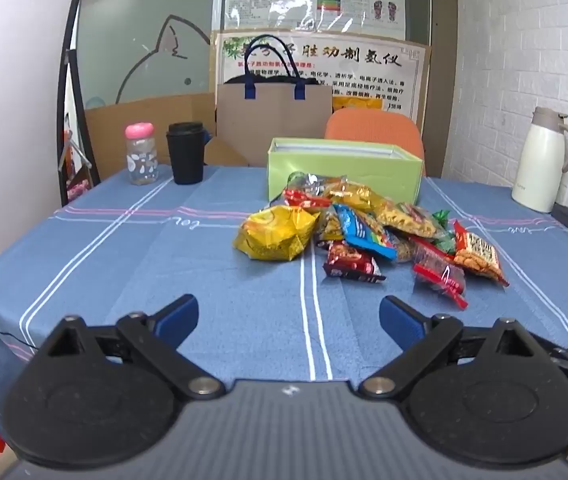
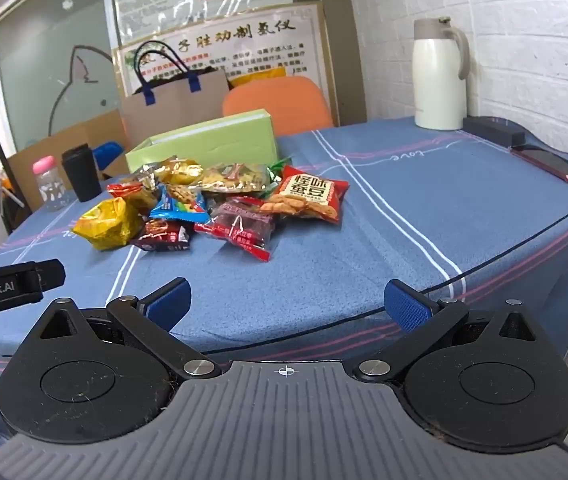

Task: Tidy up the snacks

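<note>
Both grippers, left gripper (image 1: pixel 289 316) and right gripper (image 2: pixel 288 304), spread wide before snack pile (image 1: pixel 364 232).

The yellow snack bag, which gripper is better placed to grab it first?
Probably the left gripper: its open jaws face the yellow snack bag almost straight ahead. From the right gripper it sits far left.
</note>
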Demonstrator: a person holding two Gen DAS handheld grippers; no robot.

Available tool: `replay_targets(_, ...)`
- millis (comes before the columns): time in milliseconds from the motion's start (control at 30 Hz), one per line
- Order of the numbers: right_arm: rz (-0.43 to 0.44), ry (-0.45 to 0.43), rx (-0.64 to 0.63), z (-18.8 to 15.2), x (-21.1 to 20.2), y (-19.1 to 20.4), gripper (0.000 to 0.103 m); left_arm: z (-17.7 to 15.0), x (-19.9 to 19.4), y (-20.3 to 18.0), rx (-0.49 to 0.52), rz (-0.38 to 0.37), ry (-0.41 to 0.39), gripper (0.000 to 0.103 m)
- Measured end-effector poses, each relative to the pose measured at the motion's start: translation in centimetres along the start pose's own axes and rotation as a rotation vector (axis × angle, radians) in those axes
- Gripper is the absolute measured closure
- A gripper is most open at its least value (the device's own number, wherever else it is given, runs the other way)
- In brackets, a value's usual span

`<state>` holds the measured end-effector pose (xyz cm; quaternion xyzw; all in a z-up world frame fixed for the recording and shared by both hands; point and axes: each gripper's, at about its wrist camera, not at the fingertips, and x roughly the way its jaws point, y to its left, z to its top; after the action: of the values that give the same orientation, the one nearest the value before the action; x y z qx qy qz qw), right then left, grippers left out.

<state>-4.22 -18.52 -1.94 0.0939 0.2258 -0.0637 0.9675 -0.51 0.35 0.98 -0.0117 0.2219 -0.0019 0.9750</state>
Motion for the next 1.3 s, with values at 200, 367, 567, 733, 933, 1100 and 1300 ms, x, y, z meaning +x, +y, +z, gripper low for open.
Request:
replay_targets(200,0.021,-0.026,-0.013,0.4,-0.5,0.5,0.010,0.8,-0.8,-0.1,0.000,-0.001,-0.039,0.007)
replay_targets(367,0.030,-0.064,-0.023,0.9,-1.1,0.9,0.010,1.0,-1.5,-0.1,0.008,-0.004,-0.073,0.007)
replay_targets(567,0.045,-0.073,-0.019,0.4,-1.1,0.9,0.010,0.0,-0.7,0.0,0.009,-0.010,-0.060,0.007)
replay_targets(733,0.038,-0.054,-0.016,0.0,-0.3,0.7,0.010,0.0,-0.3,-0.2,0.013,-0.014,-0.055,0.007)
replay_targets(933,0.030,-0.062,-0.002,-0.2,-0.5,-0.1,0.010,-0.2,-0.2,-0.6,0.021,-0.020,-0.046,0.007)
replay_targets(1100,0.028,-0.054,0.011,-0.2,-0.2,-0.4,0.010,-0.3,-0.3,-0.6,0.024,-0.019,-0.045,0.007)
replay_targets(1300,0.035,-0.052,-0.003,-0.4,-0.2,0.0,0.010,-0.2,-0.1,-0.3,0.013,-0.014,-0.042,0.007)
